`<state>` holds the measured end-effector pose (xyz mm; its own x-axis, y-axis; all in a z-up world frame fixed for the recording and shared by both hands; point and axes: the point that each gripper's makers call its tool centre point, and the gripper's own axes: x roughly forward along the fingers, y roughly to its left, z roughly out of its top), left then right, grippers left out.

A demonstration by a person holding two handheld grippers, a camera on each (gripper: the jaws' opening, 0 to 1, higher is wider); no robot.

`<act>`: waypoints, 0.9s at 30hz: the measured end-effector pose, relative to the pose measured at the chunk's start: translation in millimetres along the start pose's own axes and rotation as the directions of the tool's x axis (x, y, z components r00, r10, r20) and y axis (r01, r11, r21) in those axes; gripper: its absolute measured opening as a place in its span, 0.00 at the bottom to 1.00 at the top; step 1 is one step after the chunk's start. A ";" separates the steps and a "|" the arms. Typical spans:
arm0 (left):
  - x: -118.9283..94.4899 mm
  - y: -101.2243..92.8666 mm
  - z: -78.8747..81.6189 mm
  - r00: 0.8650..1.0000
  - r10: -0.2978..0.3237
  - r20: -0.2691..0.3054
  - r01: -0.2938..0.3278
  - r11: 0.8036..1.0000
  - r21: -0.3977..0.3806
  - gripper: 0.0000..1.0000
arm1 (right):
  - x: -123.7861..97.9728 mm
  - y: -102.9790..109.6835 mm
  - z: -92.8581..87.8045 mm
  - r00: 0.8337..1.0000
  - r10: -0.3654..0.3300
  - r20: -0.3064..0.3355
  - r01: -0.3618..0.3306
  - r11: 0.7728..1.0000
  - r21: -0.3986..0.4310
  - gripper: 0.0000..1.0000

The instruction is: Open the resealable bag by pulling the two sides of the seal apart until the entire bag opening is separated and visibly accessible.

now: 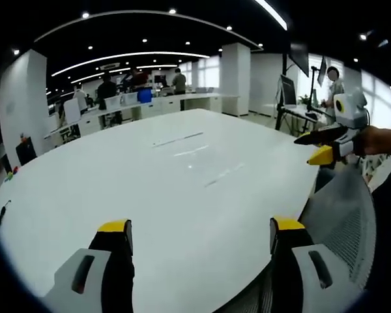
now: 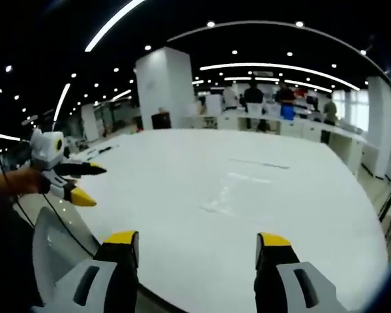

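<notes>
White tabletop [image 1: 182,189] spreads bare below both my grippers, and I can't pick out the resealable bag on it, so I judge the task not begun, with the whole seal left to part. Nearest me, the left gripper [image 1: 201,229] and right gripper [image 2: 199,240] hover level above the near edge, jaws wide apart, holding nothing; desks and people lie far off.
</notes>
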<state>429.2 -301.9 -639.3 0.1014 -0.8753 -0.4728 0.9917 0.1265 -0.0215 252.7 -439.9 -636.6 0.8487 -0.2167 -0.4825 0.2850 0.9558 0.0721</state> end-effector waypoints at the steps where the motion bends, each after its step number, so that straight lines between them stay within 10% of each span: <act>1: 0.5 0.0 -0.9 1.000 -0.001 -0.003 0.001 1.000 -0.001 0.85 | 1.8 0.3 -1.4 1.000 0.002 -0.009 -0.002 1.000 -0.004 0.71; 21: 3.4 0.5 -7.9 1.000 -0.011 -0.026 0.011 1.000 0.012 0.84 | 60.1 7.2 1.1 0.997 0.019 -0.076 -0.035 0.976 -0.216 0.58; 27: 5.7 -0.4 -9.6 0.999 -0.020 -0.041 0.021 0.999 0.034 0.83 | 72.2 -9.0 0.2 0.992 -0.058 -0.108 0.014 0.926 -0.376 0.51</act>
<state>428.5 -302.4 -650.4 0.0786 -0.8580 -0.5076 0.9958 0.0921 -0.0015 311.5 -464.2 -671.8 0.7776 -0.2495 -0.5772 0.1079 0.9572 -0.2684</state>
